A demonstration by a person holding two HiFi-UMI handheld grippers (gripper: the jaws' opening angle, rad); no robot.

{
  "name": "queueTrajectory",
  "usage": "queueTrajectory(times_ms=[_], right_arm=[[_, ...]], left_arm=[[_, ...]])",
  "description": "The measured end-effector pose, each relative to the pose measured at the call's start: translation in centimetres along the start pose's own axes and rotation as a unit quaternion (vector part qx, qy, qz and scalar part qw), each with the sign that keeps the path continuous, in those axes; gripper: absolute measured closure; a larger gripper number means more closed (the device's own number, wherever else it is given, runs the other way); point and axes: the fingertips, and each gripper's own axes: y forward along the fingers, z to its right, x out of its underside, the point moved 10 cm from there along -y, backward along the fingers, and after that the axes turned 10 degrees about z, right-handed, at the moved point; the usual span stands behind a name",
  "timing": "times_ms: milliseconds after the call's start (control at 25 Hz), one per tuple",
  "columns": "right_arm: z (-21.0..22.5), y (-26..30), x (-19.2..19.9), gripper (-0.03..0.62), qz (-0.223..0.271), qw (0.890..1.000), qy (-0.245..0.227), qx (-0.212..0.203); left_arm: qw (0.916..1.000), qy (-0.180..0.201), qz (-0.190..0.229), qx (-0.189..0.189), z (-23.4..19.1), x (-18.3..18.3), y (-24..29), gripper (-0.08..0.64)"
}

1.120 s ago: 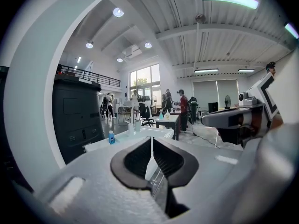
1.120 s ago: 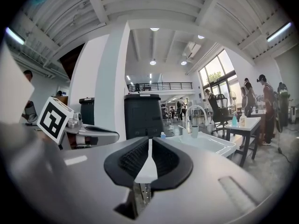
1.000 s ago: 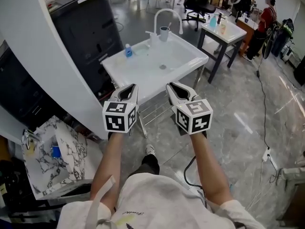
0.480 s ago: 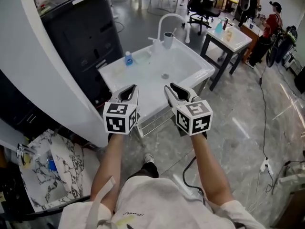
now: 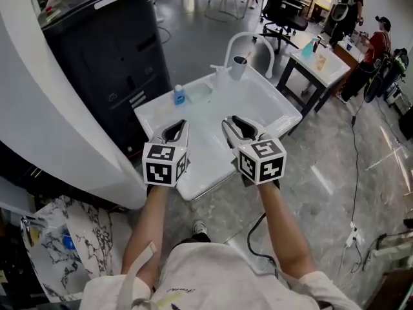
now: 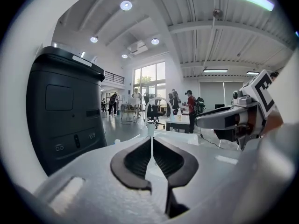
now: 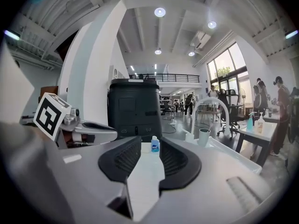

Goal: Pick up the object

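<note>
Two white plastic tools with black ribbed pads (image 7: 125, 160) hover above the near edge of a glossy white sink (image 5: 201, 168). The left gripper (image 5: 175, 129) is closed to a thin slit and empty. The right gripper (image 5: 240, 126) has its jaws opening, with nothing between them. The bottle (image 5: 180, 95), small and blue with a white cap, stands at the sink's far left corner, well beyond both tools. An arched faucet (image 5: 248, 39) and a cup (image 5: 239, 66) stand at the far rim. The floor (image 5: 322, 154) is polished grey; a tall black cabinet (image 5: 110, 50) stands far left.
</note>
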Motion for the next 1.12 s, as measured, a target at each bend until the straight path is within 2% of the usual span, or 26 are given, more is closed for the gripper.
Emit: queueTrajectory(times_ms=[520,1120], right_arm=[[3.6,8.3,-0.6,0.453,-0.009,1.0,-0.006,-0.009],[4.5,12.5,-0.1,0.44,-0.02,0.999,-0.024,-0.028]], left_arm=[[1.0,0.001,-0.003,0.003,-5.1,-0.1,6.8,0.546],[1.0,0.002,0.003,-0.005,-8.0,-0.1,9.1,0.548]])
